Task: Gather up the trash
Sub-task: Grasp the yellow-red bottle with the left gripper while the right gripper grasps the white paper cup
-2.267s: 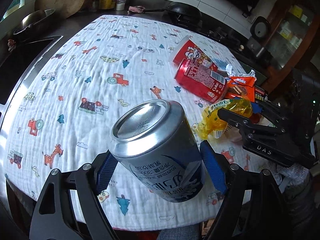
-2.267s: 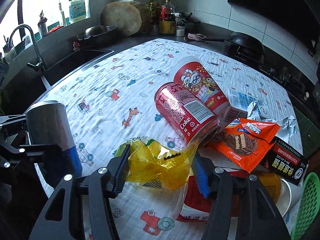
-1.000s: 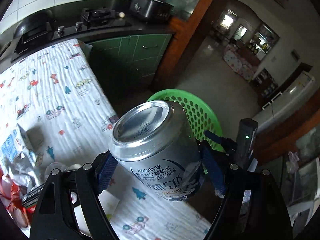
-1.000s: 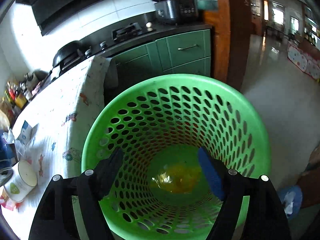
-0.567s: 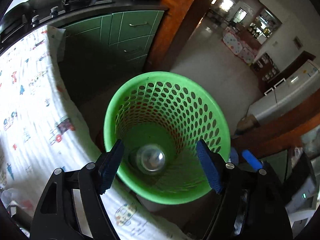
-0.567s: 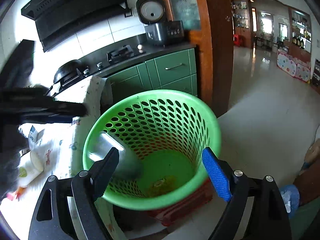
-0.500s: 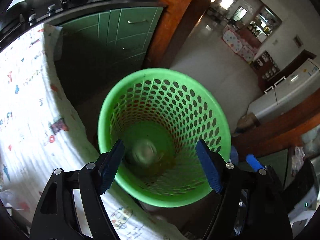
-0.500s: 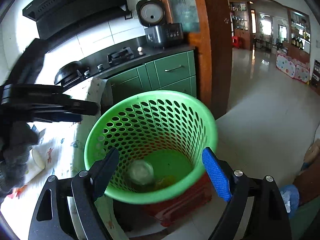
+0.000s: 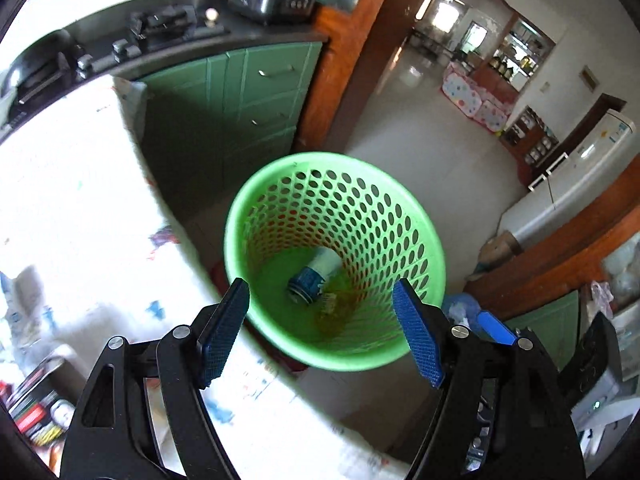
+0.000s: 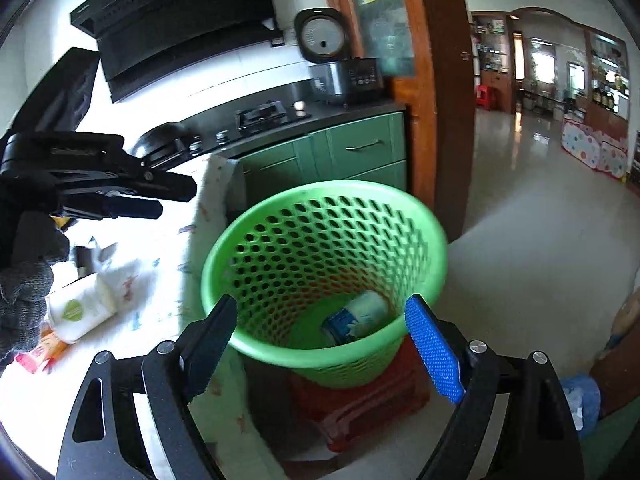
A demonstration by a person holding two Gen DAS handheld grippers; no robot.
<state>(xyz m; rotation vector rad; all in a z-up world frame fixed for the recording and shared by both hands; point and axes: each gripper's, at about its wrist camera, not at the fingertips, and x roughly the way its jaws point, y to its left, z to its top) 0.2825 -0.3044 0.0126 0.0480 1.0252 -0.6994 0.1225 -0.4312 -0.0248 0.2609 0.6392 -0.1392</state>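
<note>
From your left wrist, the left hand-held gripper (image 9: 320,328) gapes wide and empty above the green basket (image 9: 424,240), where the can (image 9: 314,276) lies on its side beside a yellow wrapper (image 9: 334,316) (at the bottom). From your right wrist, the right hand-held gripper (image 10: 322,344) also stands spread with nothing between its pads, the worktop (image 10: 132,312) to its left.

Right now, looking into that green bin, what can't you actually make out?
- Yellow wrapper: left wrist view, blurred; in the right wrist view the basket rim hides it.
- Can label: too small.
- Tablecloth items: overexposed.
- Red stand under basket: mostly hidden.
</note>
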